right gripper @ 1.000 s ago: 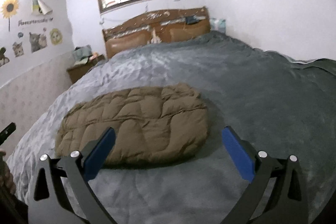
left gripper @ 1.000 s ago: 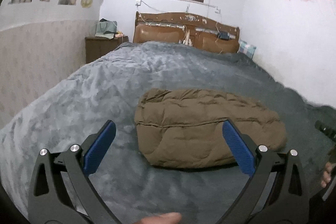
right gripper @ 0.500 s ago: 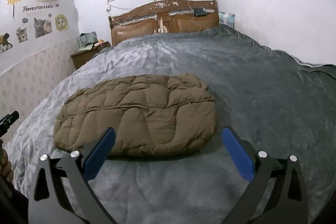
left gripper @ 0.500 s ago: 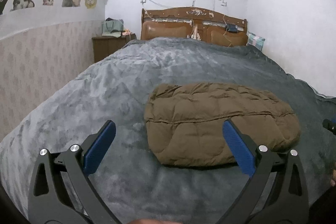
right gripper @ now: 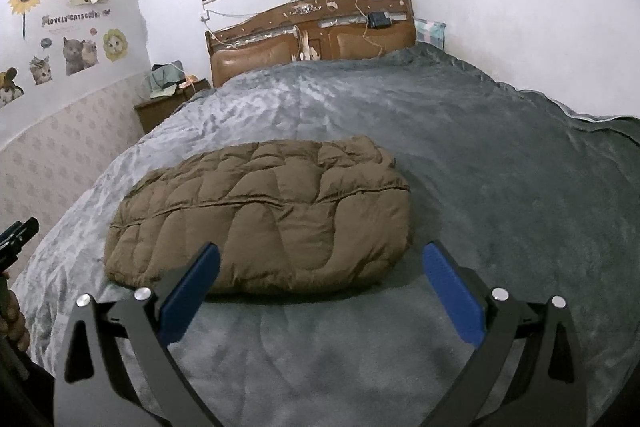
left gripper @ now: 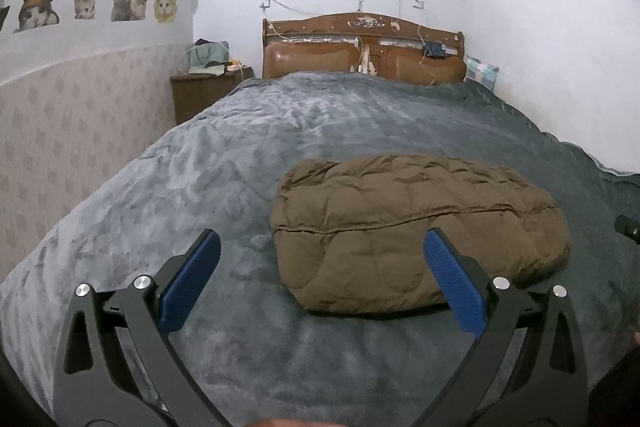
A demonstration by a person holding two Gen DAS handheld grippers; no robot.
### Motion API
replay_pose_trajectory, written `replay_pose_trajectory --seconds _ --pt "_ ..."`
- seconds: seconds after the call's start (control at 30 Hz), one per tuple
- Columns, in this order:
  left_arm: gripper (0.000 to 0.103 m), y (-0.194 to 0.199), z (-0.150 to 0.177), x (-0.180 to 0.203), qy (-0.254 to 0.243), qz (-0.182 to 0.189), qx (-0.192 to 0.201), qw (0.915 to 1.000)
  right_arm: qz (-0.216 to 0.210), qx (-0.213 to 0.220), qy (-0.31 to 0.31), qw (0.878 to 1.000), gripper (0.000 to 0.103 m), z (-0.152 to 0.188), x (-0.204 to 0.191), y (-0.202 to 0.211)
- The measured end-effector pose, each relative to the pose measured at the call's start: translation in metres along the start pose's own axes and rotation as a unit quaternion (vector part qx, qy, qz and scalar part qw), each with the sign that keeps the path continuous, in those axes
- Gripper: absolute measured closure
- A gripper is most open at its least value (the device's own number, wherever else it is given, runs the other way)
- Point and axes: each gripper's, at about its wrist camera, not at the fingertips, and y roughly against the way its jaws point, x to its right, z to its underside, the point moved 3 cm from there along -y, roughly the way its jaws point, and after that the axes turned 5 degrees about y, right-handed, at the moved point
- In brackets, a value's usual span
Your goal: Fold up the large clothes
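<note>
Jacket folded on the bed

My left claw (left gripper: pixel 320 277) and right claw (right gripper: pixel 320 279) hang wide, empty; the padded jacket (left gripper: pixel 416 227) lies compact, seemingly finished.

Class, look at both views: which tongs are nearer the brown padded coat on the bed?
Too close to call. Left tongs sit by the brown padded coat at its left end; right tongs sit by its right end. Both open, neither touching.

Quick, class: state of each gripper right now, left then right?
Left gripper: open, holding nothing, short of the brown puffer jacket.
Right gripper: open, holding nothing.
</note>
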Motion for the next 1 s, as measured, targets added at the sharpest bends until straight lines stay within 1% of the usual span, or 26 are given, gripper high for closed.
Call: replay_pose_trajectory --seconds 0.3,1.0 --pt "0.003 0.0006 0.0011 -0.0009 0.01 0.0 -0.003 0.9999 -0.001 -0.002 0.001 1.0 0.002 0.0004 -0.002 0.0015" --pt "0.003 0.0022 0.0046 0.0027 0.007 0.006 -0.003 1.0 0.0 -0.004 0.0 1.0 0.002 0.0005 -0.0008 0.0001"
